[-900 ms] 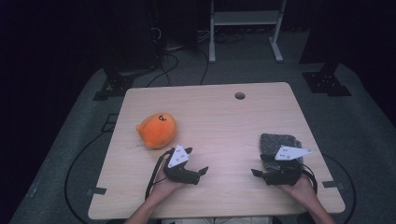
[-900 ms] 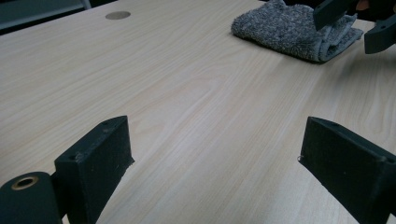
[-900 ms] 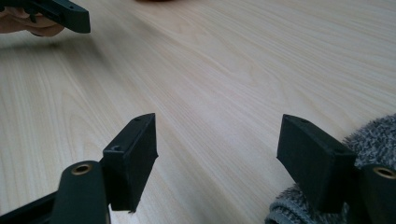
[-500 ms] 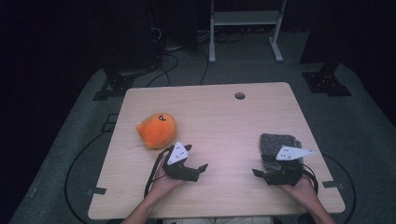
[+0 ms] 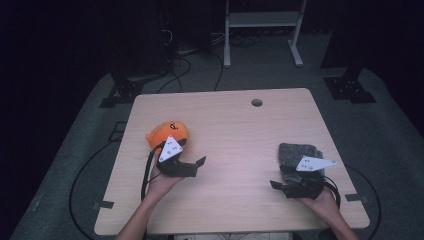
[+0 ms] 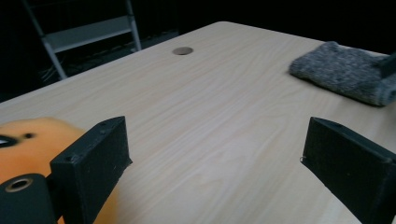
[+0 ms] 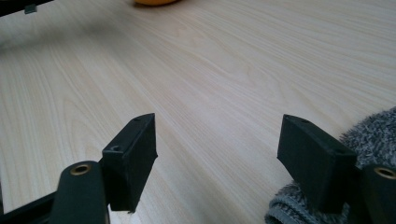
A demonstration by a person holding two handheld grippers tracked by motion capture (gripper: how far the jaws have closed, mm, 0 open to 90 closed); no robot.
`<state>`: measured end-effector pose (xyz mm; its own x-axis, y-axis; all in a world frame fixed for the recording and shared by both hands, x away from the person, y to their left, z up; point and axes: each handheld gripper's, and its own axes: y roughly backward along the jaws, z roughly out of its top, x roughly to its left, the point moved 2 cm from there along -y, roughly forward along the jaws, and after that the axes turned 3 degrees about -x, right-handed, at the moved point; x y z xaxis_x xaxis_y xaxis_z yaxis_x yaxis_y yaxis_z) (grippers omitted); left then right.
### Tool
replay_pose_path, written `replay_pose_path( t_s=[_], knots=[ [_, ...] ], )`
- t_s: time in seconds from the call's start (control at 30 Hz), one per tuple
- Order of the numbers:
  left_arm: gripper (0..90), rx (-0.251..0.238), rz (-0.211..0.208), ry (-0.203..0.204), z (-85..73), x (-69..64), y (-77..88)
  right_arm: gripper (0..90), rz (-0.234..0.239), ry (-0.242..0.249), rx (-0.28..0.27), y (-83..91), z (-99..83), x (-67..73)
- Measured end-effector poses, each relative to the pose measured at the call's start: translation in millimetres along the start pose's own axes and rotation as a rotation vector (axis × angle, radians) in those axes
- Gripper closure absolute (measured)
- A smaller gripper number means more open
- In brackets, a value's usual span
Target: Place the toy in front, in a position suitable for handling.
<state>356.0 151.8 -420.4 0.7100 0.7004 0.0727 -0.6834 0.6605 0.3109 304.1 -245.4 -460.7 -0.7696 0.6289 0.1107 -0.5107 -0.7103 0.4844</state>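
Note:
An orange plush toy [image 5: 167, 133] lies on the left half of the wooden table [image 5: 230, 125]. My left gripper [image 5: 196, 166] hovers just right of and nearer than the toy, jaws open and pointing right, nothing between them. In the left gripper view the plush toy [image 6: 28, 144] sits beside the left jaw of my left gripper [image 6: 215, 158]. A folded grey cloth [image 5: 299, 155] lies at the right. My right gripper [image 5: 278, 187] is at the cloth's near edge, open and pointing left. In the right gripper view, my right gripper [image 7: 217, 154] has the grey cloth [image 7: 373, 135] behind its right jaw.
A round cable hole [image 5: 257, 102] is near the table's far edge. A white metal rack [image 5: 262, 22] and cables stand on the dark floor beyond. Bare wood lies between the two grippers.
My left gripper has moved away from the person and to the left, closer to the orange plush toy. The right gripper and the cloth have stayed put.

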Motion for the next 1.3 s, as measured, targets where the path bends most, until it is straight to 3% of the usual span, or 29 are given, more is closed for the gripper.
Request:
replay_pose_path(
  t_s=[0.1, 0.23, 0.37, 0.7, 0.93, 1.3],
  knots=[
    [6.5, -0.007, 0.046, 0.009, 0.9, 17.3, 4.9, 27.1, 0.003, 0.0, 0.0, -0.2, 0.1, 0.4],
    [6.5, -0.02, 0.077, 0.031, -0.8, 29.5, 9.0, 27.0, 0.002, -0.002, -0.001, 0.0, 0.1, 0.3],
    [6.4, -0.011, 0.126, 0.022, -0.6, 48.0, 15.1, 27.0, 0.004, -0.003, 0.001, -0.5, 0.0, 0.1],
    [6.7, -0.02, 0.204, 0.045, -11.4, 79.8, 22.9, 27.0, 0.007, -0.004, -0.003, -0.1, 0.2, 0.2],
    [6.7, 0.026, 0.223, 0.062, -23.0, 95.1, 20.9, 27.0, 0.01, -0.004, -0.003, -0.1, 0.4, 0.4],
    [7.2, 0.107, 0.222, 0.076, -35.7, 100.9, 8.6, 27.0, 0.016, -0.005, -0.004, 0.7, 0.3, 0.7]
  ],
)
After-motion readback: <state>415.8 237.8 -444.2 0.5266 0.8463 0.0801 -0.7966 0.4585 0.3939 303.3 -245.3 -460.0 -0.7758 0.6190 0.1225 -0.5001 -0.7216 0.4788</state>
